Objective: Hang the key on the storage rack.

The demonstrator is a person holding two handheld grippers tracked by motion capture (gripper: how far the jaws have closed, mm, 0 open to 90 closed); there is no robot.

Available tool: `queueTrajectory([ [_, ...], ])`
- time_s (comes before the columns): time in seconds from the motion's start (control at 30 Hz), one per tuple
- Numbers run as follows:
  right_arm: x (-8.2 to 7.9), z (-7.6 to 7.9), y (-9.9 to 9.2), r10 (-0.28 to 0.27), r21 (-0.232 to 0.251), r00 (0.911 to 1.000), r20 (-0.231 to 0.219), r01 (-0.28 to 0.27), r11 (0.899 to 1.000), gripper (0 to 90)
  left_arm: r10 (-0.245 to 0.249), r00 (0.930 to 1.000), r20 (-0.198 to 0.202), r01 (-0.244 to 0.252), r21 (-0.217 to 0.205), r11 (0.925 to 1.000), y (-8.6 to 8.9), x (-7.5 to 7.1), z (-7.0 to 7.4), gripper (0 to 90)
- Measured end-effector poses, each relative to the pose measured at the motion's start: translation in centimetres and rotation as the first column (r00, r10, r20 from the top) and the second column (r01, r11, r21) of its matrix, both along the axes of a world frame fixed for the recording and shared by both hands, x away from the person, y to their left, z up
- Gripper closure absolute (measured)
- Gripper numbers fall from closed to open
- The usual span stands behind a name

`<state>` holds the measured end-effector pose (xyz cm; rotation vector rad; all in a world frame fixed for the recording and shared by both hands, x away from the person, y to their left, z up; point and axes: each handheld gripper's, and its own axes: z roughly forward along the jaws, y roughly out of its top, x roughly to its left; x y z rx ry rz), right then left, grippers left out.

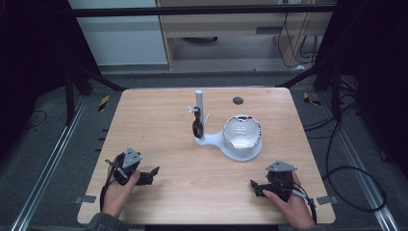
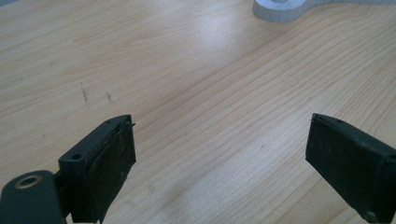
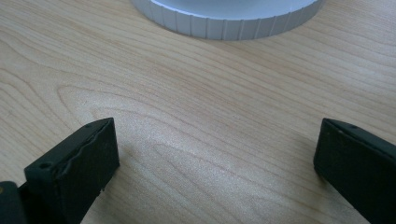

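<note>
A: Note your starting pose. Your left gripper [image 1: 150,173] rests low on the near left part of the desk [image 1: 163,130], held in your left hand [image 1: 117,192]. Its fingers [image 2: 105,163] are spread wide with bare wood between them.

B: And your right gripper [image 1: 256,186]?

A: Near right part of the desk, in your right hand [image 1: 293,204]. In the right gripper view its fingers [image 3: 79,163] are also spread wide, nothing between them, only wood grain.

B: Record what sits mid-desk.

A: A white stand [image 1: 230,147] with a flat base. An upright white post [image 1: 198,113] rises from its left end, and a small dark object [image 1: 197,127] hangs on the post; too small to say what it is. On the round right end of the base sits a white bowl [image 1: 242,133] with a shiny inside.

B: Relation to your grippers?

A: Both well apart from the stand. The ribbed edge of the base shows at the top of each gripper view, ahead of the fingers. A dark round spot [image 1: 237,100] lies near the far edge of the desk, behind the bowl.
</note>
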<state>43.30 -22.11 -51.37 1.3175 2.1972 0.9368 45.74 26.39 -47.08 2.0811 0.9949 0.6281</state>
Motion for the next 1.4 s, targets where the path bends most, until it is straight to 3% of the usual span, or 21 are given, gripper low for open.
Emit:
queueTrajectory([
  [0.7, 0.0, 0.0, 0.0, -0.001, 0.0, 1.0, 0.0, 0.001, 1.0, 0.4, 0.086, 0.9956, -0.036, -0.085, 0.023, 0.9961, 3.8, -0.6, -1.3, 7.7],
  [0.8, 0.0, 0.0, 0.0, -0.001, 0.0, 1.0, 0.0, 0.001, 1.0, 0.4, 0.104, 0.994, -0.036, -0.103, 0.031, 0.9942, 4.0, -0.1, -1.6, 7.7],
  [1.03, 0.0, 0.0, 0.0, 0.0, 0.0, 1.0, 0.001, 0.0, 1.0, 0.3, 0.146, 0.9884, -0.043, -0.146, 0.002, 0.9893, 3.9, 1.0, -2.0, 7.7],
  [1.4, 0.0, 0.0, 0.0, -0.001, 0.0, 1.0, 0.0, 0.001, 1.0, 0.4, 0.177, 0.9779, -0.111, -0.177, 0.005, 0.9841, 3.9, 2.3, -3.1, 6.7],
])
